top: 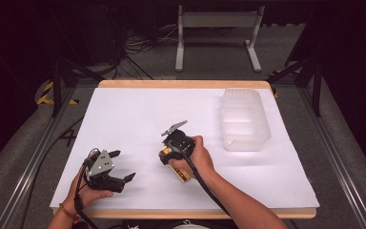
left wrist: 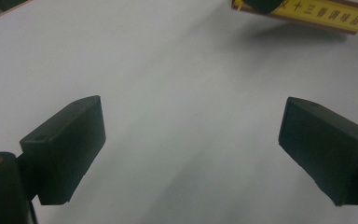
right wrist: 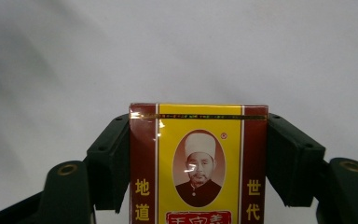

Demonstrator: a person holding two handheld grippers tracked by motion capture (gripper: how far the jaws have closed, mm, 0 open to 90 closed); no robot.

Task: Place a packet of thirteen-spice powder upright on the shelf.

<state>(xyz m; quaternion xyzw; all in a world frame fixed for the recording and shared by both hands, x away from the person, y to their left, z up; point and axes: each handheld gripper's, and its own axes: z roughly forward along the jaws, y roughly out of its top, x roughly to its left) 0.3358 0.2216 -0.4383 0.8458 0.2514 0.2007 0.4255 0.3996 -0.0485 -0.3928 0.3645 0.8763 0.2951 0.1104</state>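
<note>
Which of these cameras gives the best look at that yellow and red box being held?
The right gripper view: the box faces the camera, clamped between the right gripper jaws, its printing clear. The high view shows just a corner of it under the hand. The left gripper view catches one yellow edge at the top.

From my seat the worktop (top: 138, 114) is a wooden board with a big white sheet over almost all of it. At the far right sits a frosted, see-through plastic bin (top: 244, 120), upright, open top. Past the far edge I can see grey floor (top: 209, 59), a tangle of black cables (top: 138, 47) and a light grey metal stand (top: 218, 33).
</note>
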